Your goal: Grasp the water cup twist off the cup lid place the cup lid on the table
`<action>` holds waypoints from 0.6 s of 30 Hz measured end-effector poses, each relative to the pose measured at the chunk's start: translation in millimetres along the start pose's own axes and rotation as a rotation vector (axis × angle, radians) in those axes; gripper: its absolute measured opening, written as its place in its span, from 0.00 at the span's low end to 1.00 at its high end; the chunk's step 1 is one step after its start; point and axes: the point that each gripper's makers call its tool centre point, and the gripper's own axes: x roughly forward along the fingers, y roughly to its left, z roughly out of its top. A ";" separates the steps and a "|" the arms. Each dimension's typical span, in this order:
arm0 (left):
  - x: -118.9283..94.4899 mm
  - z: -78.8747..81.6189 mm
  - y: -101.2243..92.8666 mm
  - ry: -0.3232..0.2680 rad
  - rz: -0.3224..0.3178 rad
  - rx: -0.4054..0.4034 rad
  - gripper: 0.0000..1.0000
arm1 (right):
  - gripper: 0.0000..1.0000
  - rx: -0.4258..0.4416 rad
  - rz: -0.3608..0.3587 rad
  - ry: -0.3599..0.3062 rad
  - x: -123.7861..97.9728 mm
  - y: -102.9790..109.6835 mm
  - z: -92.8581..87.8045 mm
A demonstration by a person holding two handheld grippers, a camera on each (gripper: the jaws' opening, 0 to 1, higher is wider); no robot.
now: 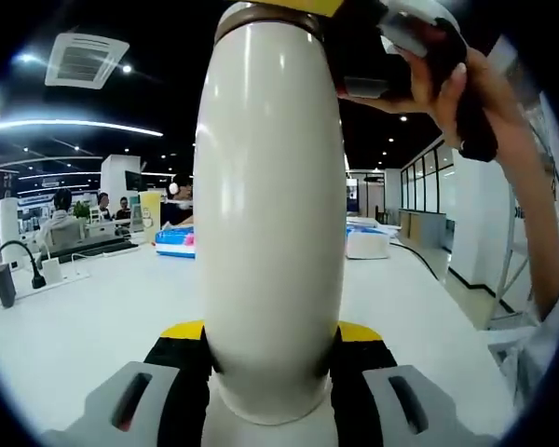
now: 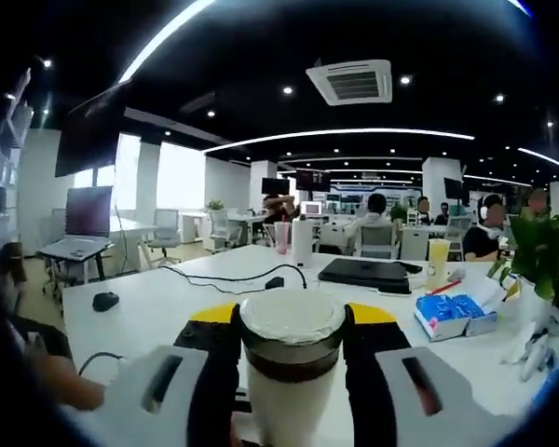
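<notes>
Gripping the body of the water cup [image 1: 268,233], the left gripper [image 1: 268,391] has its two jaws pressed against the cup's lower sides, and the cup appears to be held up off the white table [image 1: 93,317] rather than standing on it. The right gripper [image 2: 292,368] is clamped on the cup lid [image 2: 292,321], one jaw on each side of its pale round top, just above a dark band. In the left gripper view that gripper shows at the top of the cup, with the person's hand [image 1: 470,102] wrapped around its handle. The main risk is slip: the cup's wall looks smooth, glossy and rounded, so the twist could turn the whole cup inside the left jaws instead of loosening the lid. A tilted pull could also bind the thread or jerk the cup loose, and any water inside might spill. The cup is tall, cream-white, bulging at the middle and narrowing toward both ends, with a brownish ring under the lid.
</notes>
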 end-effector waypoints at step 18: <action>1.4 -1.1 1.0 -0.001 -0.002 -0.002 0.51 | 0.45 -0.055 0.223 0.021 0.0 4.2 -1.1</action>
